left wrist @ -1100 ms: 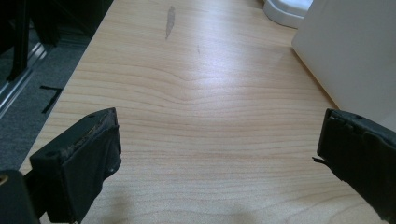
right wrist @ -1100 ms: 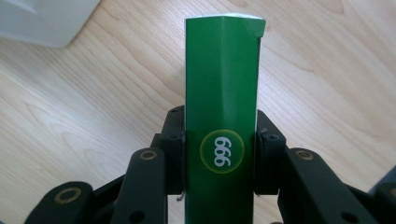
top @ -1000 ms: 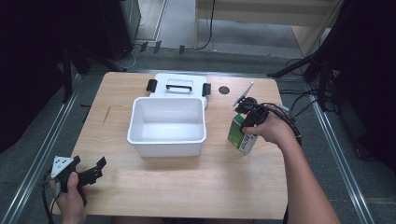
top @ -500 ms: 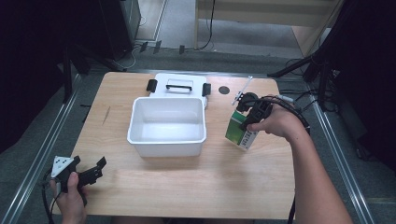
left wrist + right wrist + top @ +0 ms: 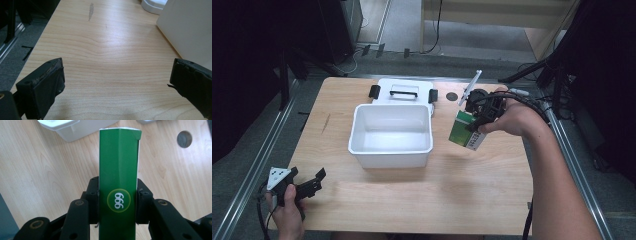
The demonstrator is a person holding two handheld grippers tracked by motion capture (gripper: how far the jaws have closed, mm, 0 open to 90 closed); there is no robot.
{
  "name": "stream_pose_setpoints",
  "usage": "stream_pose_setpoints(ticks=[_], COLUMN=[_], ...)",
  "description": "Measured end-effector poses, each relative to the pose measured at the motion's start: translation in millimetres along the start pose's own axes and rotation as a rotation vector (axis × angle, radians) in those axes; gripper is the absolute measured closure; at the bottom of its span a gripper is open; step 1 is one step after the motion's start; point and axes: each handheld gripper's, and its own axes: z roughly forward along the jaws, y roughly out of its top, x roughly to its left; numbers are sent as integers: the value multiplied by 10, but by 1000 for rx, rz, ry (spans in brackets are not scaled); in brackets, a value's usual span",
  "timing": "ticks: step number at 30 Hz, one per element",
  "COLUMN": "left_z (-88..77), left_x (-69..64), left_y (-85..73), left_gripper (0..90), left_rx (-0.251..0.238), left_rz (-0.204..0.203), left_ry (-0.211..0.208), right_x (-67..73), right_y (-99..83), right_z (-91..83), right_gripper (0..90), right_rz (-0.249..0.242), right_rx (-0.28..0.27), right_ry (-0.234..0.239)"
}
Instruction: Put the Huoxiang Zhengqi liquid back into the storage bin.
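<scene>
Clamping a green carton (image 5: 118,170) marked "999" between both jaws, the right gripper (image 5: 478,114) holds it tilted above the wooden table (image 5: 422,200), just right of the white plastic bin (image 5: 391,132). The bin's white lid (image 5: 403,92), with black latches and handle, lies flat behind it, touching its far edge. At the table's near left corner the left gripper (image 5: 307,186) rests low in the left hand (image 5: 287,212), its jaws spread wide over bare wood with nothing between them.
</scene>
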Motion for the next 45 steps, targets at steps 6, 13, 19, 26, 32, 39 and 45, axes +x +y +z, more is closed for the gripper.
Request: stream_pose_setpoints(ticks=[6,13,19,26,32,39,45], left_z=[0,0,-2,-1,2,1,1], left_x=[-1,-1,0,1,1,2,2], left_y=[0,0,0,0,0,1,1], left_gripper=[1,1,1,1,1,1,1], left_rx=[1,1,3,3,2,3,2], left_rz=[1,2,2,1,-2,-1,-3], left_ry=[0,0,-1,-2,-2,-1,-3], right_x=[-9,15,30,65,97,157,216], right_y=[32,120,244,403,563,775,949], right_z=[-109,-260,-397,-484,-536,-538,-489], right_gripper=[647,646,647,646,647,646,646], right_rz=[-52,-118,-133,-165,-194,-228,-241], right_rx=[-14,-37,-51,-62,-67,-75,-71], right_ry=[0,5,-15,-14,-14,-4,8])
